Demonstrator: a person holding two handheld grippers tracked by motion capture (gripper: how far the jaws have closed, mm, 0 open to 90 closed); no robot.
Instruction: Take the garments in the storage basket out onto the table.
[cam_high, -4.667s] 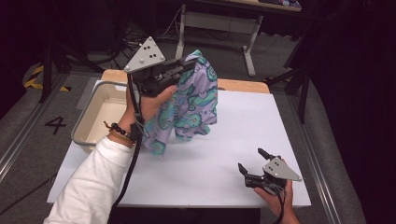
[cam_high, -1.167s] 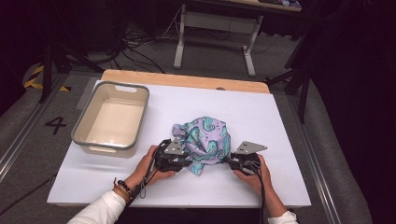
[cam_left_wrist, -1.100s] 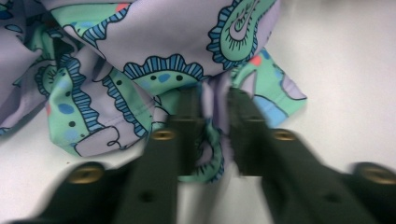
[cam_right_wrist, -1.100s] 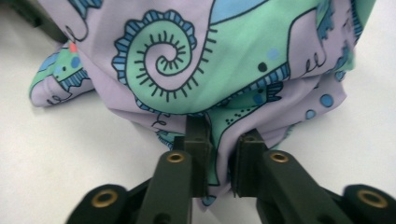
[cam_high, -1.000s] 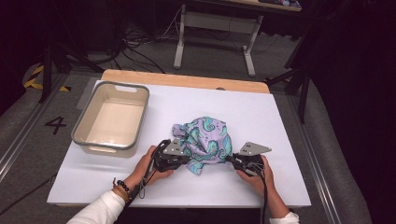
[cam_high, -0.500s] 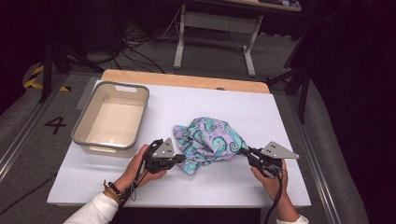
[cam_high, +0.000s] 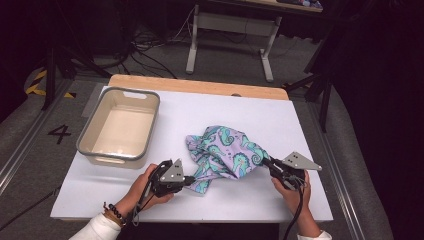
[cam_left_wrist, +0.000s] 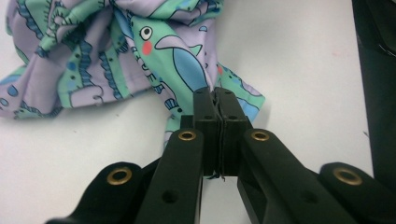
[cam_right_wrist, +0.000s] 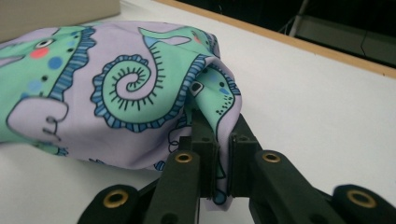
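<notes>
Now the left tool (cam_left_wrist: 215, 100) and right tool (cam_right_wrist: 218, 128) each pinch an edge of the seahorse-print cloth (cam_high: 223, 152)

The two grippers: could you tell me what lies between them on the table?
The seahorse-print cloth spans the gap in the high view, with the left gripper and right gripper each clamped on an edge.

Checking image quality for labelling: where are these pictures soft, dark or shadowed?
High view: room behind the table is dark, the sheet evenly lit. Left gripper view: seahorse-print cloth sharp, the near jaws slightly soft. Right gripper view: cloth blurs toward the left edge, a soft shadow beneath it.
</notes>
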